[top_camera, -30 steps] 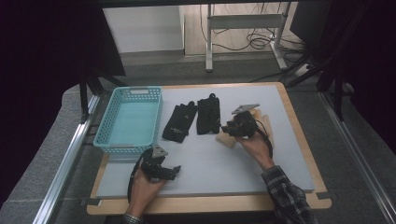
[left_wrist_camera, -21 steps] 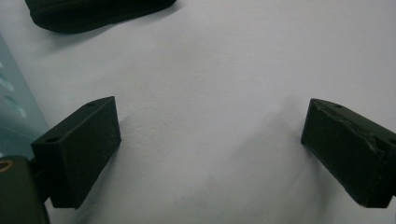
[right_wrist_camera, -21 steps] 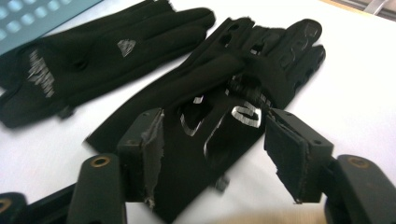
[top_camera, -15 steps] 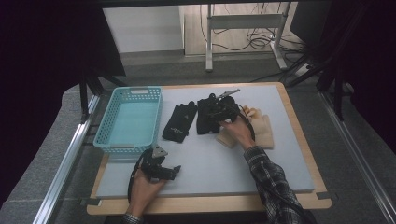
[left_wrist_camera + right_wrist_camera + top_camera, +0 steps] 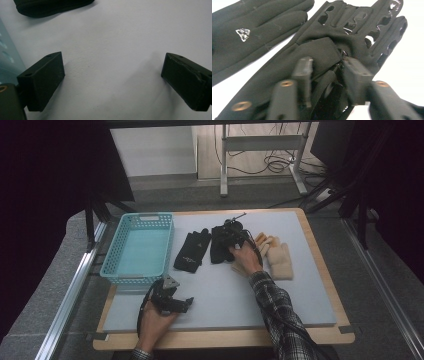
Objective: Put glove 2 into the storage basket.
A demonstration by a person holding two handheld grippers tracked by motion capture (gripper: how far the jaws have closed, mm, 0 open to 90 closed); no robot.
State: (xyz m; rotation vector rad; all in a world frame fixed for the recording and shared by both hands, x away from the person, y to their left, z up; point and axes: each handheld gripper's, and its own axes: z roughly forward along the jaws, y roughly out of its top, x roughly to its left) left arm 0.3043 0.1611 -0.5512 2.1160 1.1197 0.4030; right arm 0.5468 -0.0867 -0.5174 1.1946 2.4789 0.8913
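Two black gloves lie side by side mid-table: one with a small white logo [image 5: 192,251] [image 5: 249,32], and beside it one with glossy cut-out fingers [image 5: 219,247] [image 5: 352,27]. My right gripper [image 5: 231,234] [image 5: 327,67] sits low on the cut-out glove, its jaws pinched on a bunched fold of fabric near the cuff. A pair of beige gloves [image 5: 277,259] lies just right of that hand. My left gripper [image 5: 172,302] [image 5: 112,75] rests near the front edge, open over bare mat, nothing between its jaws.
A light blue mesh basket [image 5: 140,247] [image 5: 6,57] stands at the left of the grey mat [image 5: 280,305], which lies on a wooden board. The logo glove's cuff [image 5: 50,7] lies beyond the left jaws. Metal rails run along both table sides.
My right gripper has moved left from the beige gloves onto the cut-out black glove and closed on its fabric. The left gripper has stayed put.
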